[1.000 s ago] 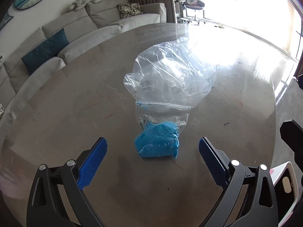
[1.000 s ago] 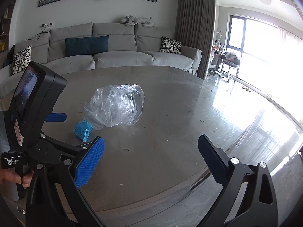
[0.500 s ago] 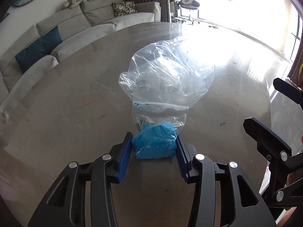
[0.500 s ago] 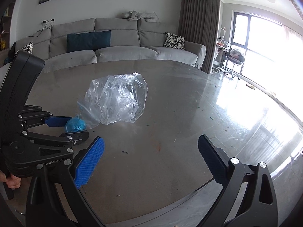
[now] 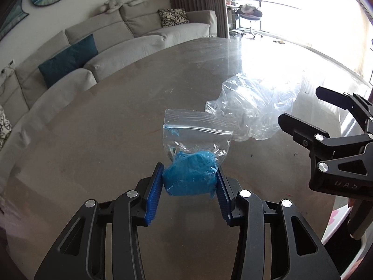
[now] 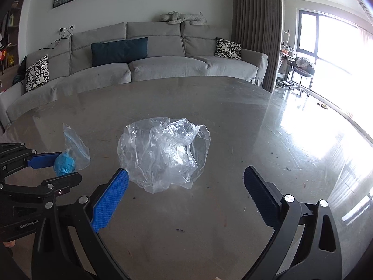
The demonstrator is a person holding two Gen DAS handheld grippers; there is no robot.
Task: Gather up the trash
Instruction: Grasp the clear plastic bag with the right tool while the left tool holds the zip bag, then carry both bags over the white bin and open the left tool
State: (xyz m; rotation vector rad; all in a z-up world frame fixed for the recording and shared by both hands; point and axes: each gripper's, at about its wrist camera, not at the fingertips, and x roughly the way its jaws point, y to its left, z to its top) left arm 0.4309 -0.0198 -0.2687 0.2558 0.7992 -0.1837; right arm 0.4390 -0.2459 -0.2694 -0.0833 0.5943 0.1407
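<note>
Zip bag (image 5: 198, 133) with its blue wad (image 5: 190, 177) sits clamped in my left gripper's (image 5: 189, 187) jaws; the right gripper's (image 6: 186, 194) jaws gape before the crumpled clear bag (image 6: 163, 151) at 12 o'clock.

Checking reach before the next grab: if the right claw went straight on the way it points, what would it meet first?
Most likely the crumpled clear plastic bag on the table. It lies just ahead of the open right claw, a bit toward its left finger. Depth is hard to judge through the fisheye, so it might touch the tabletop first.

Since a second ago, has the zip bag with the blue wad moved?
Yes. The zip bag has left the crumpled clear bag, which stays put on the table; the left tongs now hold it off to that bag's left.
</note>
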